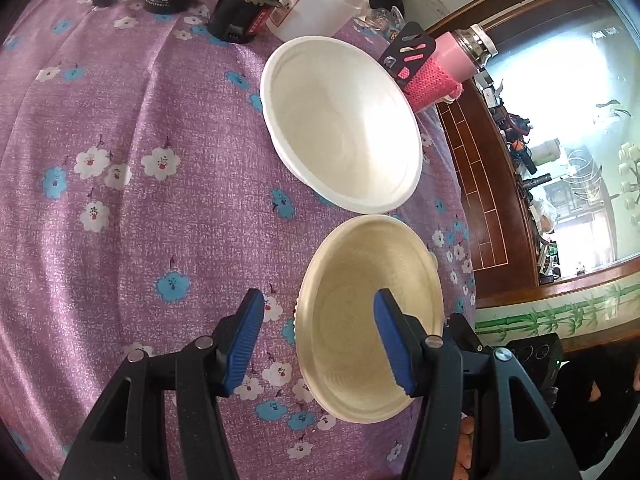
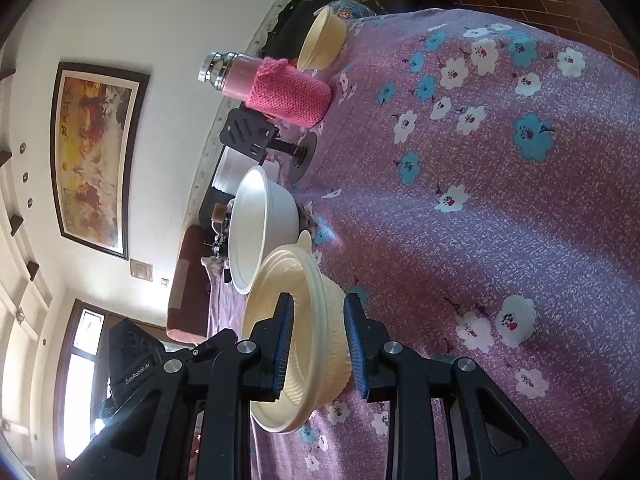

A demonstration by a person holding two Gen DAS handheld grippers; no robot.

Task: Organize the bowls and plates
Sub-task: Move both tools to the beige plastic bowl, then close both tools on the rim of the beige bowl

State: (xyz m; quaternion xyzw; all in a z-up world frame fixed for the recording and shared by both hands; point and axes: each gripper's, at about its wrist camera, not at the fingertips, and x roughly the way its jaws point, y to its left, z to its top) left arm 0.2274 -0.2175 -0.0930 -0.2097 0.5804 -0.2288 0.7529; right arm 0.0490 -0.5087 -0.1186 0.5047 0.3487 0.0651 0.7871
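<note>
A cream bowl (image 1: 360,320) sits on the purple flowered tablecloth (image 1: 140,200), next to a larger white bowl (image 1: 340,120). My left gripper (image 1: 318,340) is open, one finger outside the cream bowl's rim and one over its inside. In the right wrist view a cream bowl (image 2: 304,340) stands between the fingers of my right gripper (image 2: 316,344), one finger inside and one outside its wall; I cannot tell whether the pads touch it. The white bowl (image 2: 260,232) is just beyond it. A second cream bowl (image 2: 322,38) sits at the far edge.
A pink bottle in a knitted sleeve (image 2: 276,88) and a black stand (image 2: 256,136) are behind the bowls. A white tub (image 1: 320,0), black devices (image 1: 240,16) and a cable crowd the table's far end. The table edge (image 1: 460,240) runs close beside both bowls.
</note>
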